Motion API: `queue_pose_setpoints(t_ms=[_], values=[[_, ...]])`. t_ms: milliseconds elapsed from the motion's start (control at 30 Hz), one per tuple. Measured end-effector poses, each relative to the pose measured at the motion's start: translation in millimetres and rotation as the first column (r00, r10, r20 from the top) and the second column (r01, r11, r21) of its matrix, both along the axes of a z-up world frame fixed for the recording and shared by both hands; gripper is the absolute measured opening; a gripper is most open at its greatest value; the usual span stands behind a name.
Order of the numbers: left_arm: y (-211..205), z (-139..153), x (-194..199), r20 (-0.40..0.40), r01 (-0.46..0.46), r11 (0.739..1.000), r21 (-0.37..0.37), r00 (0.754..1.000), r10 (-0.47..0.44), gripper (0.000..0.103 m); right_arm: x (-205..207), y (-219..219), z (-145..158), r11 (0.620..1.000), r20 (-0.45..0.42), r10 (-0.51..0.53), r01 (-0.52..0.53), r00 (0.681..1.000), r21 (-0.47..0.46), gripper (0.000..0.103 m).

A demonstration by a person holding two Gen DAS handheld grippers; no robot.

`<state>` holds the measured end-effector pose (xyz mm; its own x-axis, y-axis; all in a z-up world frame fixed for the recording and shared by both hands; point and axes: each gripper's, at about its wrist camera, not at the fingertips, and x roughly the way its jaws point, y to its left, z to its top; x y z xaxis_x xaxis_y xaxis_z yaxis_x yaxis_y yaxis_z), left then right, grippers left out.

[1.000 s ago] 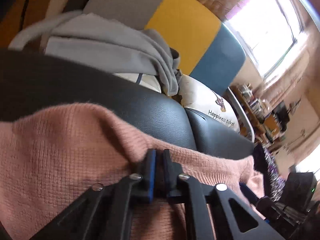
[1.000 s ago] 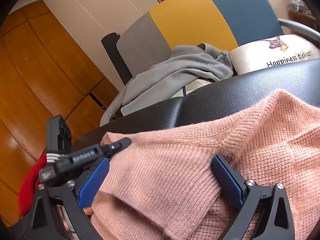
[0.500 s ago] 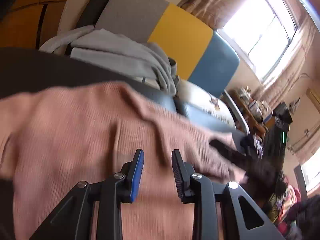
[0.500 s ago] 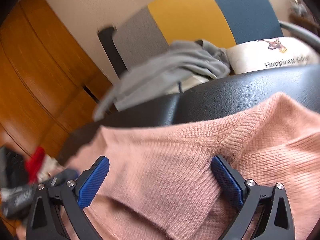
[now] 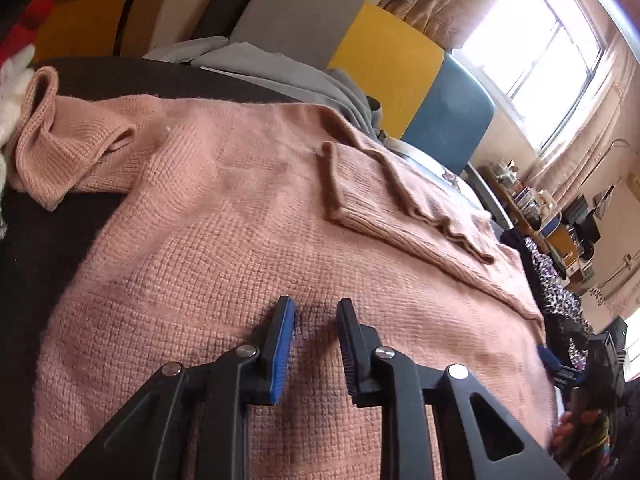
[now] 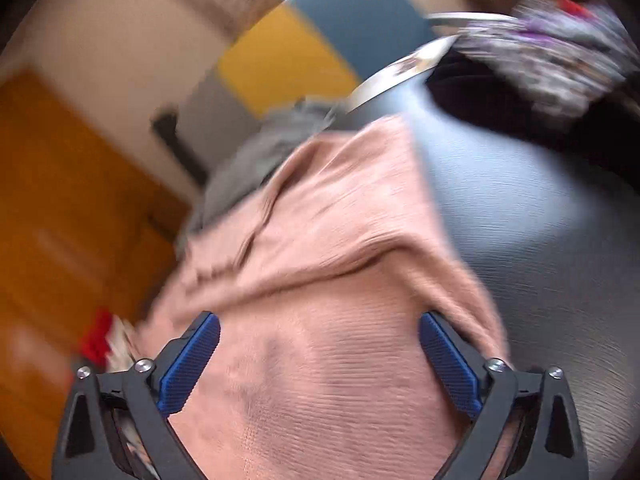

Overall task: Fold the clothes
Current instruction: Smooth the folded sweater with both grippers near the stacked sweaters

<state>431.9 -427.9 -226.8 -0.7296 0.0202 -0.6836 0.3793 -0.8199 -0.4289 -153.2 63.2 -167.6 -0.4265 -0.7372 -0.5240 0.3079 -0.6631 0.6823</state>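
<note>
Pink knit sweater (image 5: pixel 248 216): spread flat over black leather seat (image 5: pixel 36 248), one sleeve (image 5: pixel 404 204) folded across its body. Left gripper (image 5: pixel 314 312): jaws narrowly parted, just closing slightly, nothing pinched, above the knit. Right gripper (image 6: pixel 318 336): jaws wide, just narrowing, sweater (image 6: pixel 328 280) beneath, ungripped; view blurred.
</note>
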Motion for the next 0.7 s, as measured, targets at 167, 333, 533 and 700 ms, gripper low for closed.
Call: queue_pose_setpoints(t_ms=[167, 333, 533, 700], values=[[6, 12, 14, 0.014, -0.02, 1.0, -0.003, 1.0, 0.02, 0.029, 3, 41, 0, 0.992, 0.089, -0.09, 0.097, 0.992, -0.079, 0.081], [16, 28, 51, -0.024, -0.041, 0.999, -0.024, 0.999, 0.041, 0.031, 30, 30, 26, 1.0, 0.049, -0.003, 0.003, 0.999, -0.001, 0.103], [15, 4, 87, 0.068, -0.065, 0.996, -0.069, 0.995, 0.069, 0.03, 87, -3, 6, 0.981, 0.0, 0.146, -0.145, 0.989, 0.13, 0.103], [15, 5, 101, 0.039, -0.062, 0.997, -0.044, 0.997, 0.064, 0.03, 89, -2, -1, 0.971, -0.119, 0.161, -0.135, 0.98, 0.197, 0.103]])
